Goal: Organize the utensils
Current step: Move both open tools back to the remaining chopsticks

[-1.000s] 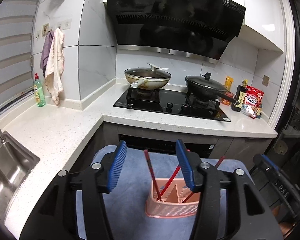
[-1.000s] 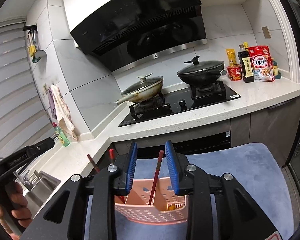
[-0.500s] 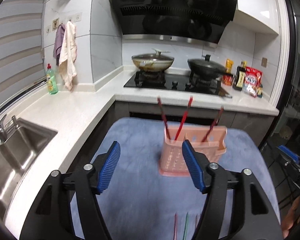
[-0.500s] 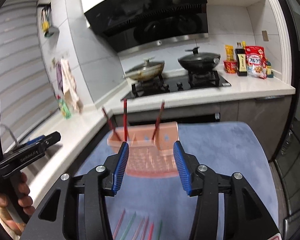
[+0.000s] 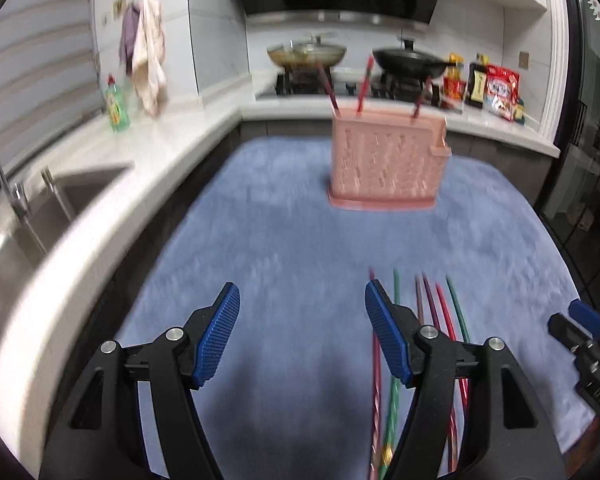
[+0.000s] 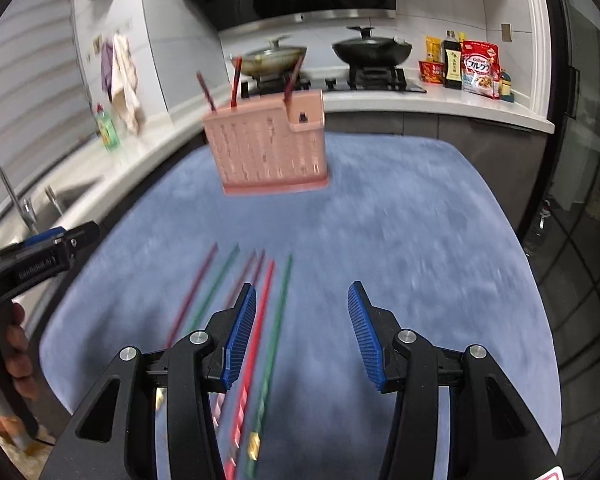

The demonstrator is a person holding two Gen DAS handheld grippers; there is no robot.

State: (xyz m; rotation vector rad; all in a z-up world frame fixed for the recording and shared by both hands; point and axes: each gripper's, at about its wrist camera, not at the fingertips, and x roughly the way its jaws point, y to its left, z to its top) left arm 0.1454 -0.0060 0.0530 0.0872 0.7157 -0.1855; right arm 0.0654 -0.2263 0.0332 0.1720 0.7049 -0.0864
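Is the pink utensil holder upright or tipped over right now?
Upright: the pink utensil holder stands on its base on the blue mat, three chopsticks sticking up.

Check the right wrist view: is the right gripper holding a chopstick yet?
No, the right gripper stands open with nothing between its pads, and the loose chopsticks lie flat on the blue mat.

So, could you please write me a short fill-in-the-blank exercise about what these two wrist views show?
1. The pink utensil holder stands on a ____ mat.
2. The number of chopsticks standing in the holder is ____.
3. The loose chopsticks lie flat on the mat, red, dark red and ____ in colour.
4. Neither the left gripper nor the right gripper holds anything; both sets of jaws are ____.

Missing words: blue; three; green; open
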